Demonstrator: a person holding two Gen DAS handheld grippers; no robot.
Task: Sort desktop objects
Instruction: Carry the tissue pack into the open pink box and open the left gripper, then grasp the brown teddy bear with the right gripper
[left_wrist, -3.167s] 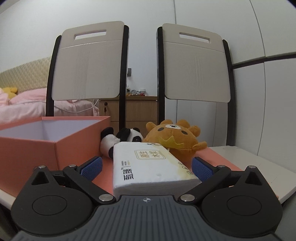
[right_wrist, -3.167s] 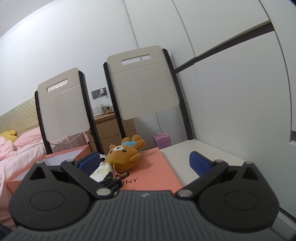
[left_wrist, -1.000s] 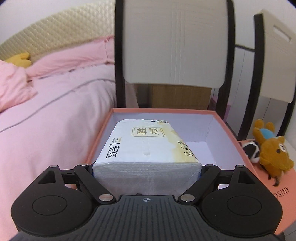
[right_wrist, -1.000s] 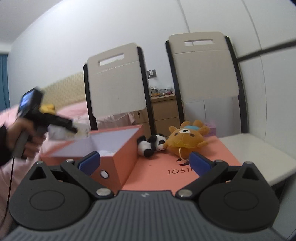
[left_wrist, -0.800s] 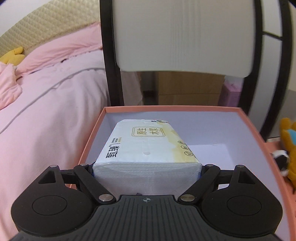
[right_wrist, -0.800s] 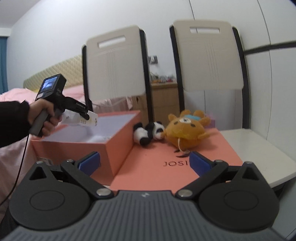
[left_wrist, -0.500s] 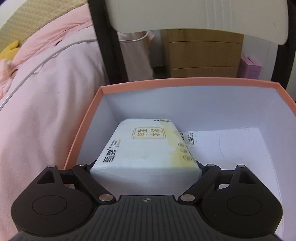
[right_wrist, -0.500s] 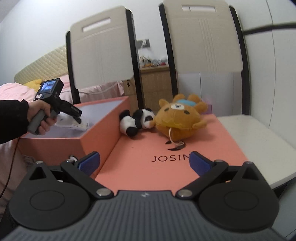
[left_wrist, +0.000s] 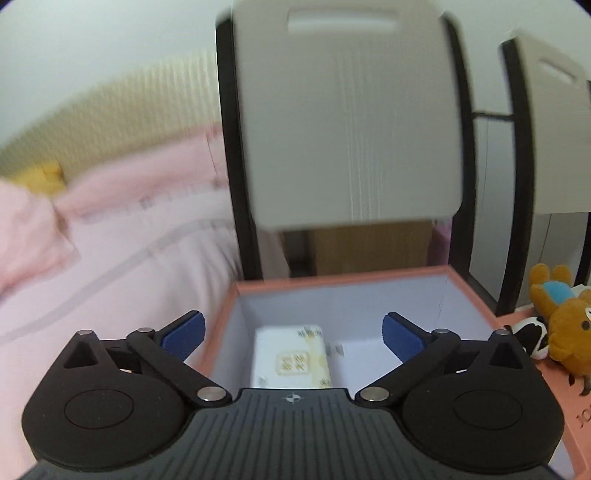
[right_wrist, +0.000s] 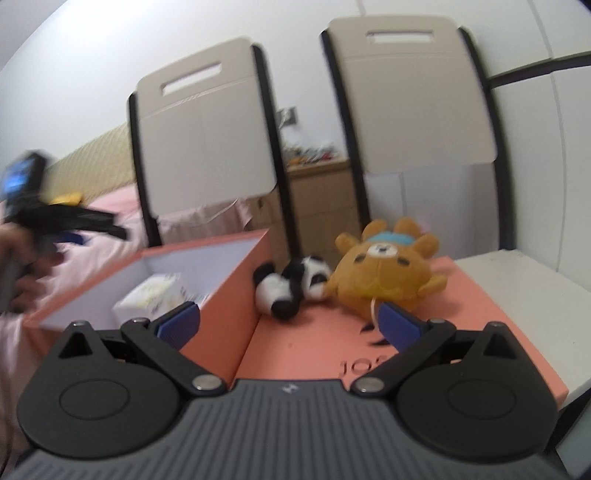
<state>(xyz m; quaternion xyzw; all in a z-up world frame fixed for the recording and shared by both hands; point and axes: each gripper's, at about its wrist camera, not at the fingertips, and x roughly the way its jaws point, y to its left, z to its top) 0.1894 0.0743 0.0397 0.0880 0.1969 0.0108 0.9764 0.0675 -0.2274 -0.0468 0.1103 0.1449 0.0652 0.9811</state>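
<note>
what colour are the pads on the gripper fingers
Blue, on both grippers; the left gripper's pads show it most sharply in the left wrist view.

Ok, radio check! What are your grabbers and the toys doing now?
Left gripper open, empty. Right gripper open. Tissue pack in box. Panda, bear wait outside.

Left gripper (left_wrist: 291, 332) and right gripper (right_wrist: 288, 323) jaws spread wide.

Salmon-pink cardboard box (left_wrist: 469, 291): matt outside, smooth white paper lining inside. White tissue pack w/ gold label (left_wrist: 290, 358): thin glossy plastic wrap. Flat salmon-pink cardboard lid (right_wrist: 461, 306) on the desk: matt, smooth. Brown plush bear (right_wrist: 384, 273) & black-and-white plush panda (right_wrist: 291, 286): fuzzy cloth. Left gripper (left_wrist: 291, 332): matt black plastic, ribbed blue rubbery fingers (left_wrist: 184, 330), shiny metal pivot pins.
</note>
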